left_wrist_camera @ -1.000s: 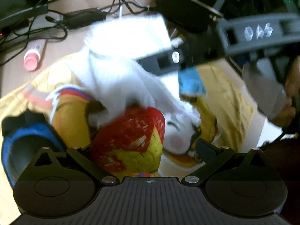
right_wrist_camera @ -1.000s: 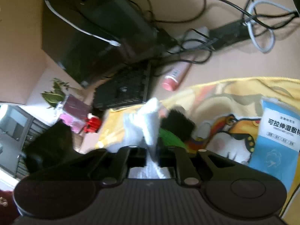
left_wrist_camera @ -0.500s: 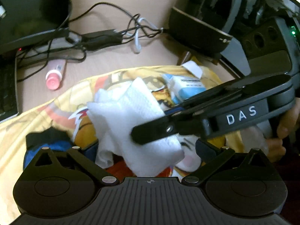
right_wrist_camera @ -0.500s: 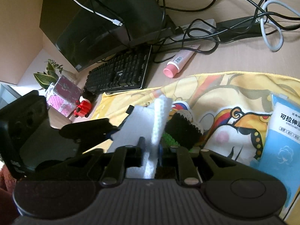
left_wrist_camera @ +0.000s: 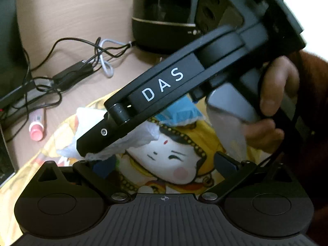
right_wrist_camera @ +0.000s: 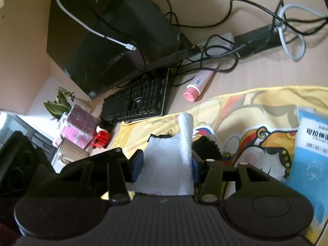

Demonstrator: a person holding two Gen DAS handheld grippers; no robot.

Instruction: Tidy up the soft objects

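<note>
A white tissue (right_wrist_camera: 164, 164) lies crumpled on the yellow cartoon cloth (right_wrist_camera: 256, 106). My right gripper (right_wrist_camera: 166, 166) straddles it, jaws opening, the blue pads no longer pinching it; a rolled edge stands against the right pad. In the left wrist view that gripper's black fingers (left_wrist_camera: 114, 129) cross the picture and rest on the tissue (left_wrist_camera: 141, 137), with a person's hand (left_wrist_camera: 272, 102) on the handle. My left gripper (left_wrist_camera: 164, 164) is wide open above the cloth's cartoon face (left_wrist_camera: 164, 160), holding nothing. A black fuzzy soft thing (right_wrist_camera: 207, 147) sits just right of the tissue.
A blue wipe pack (right_wrist_camera: 311, 153) lies on the cloth's right side. Beyond the cloth are a pink tube (right_wrist_camera: 196, 84), a keyboard (right_wrist_camera: 139, 102), a monitor (right_wrist_camera: 102, 30), tangled cables (right_wrist_camera: 287, 30) and a black round device (left_wrist_camera: 164, 20). A pink box (right_wrist_camera: 78, 129) and red figure (right_wrist_camera: 101, 137) stand left.
My right gripper went from shut on the tissue to jaws parted around it. The left gripper rose and drew back; the red and yellow toy has left its view.
</note>
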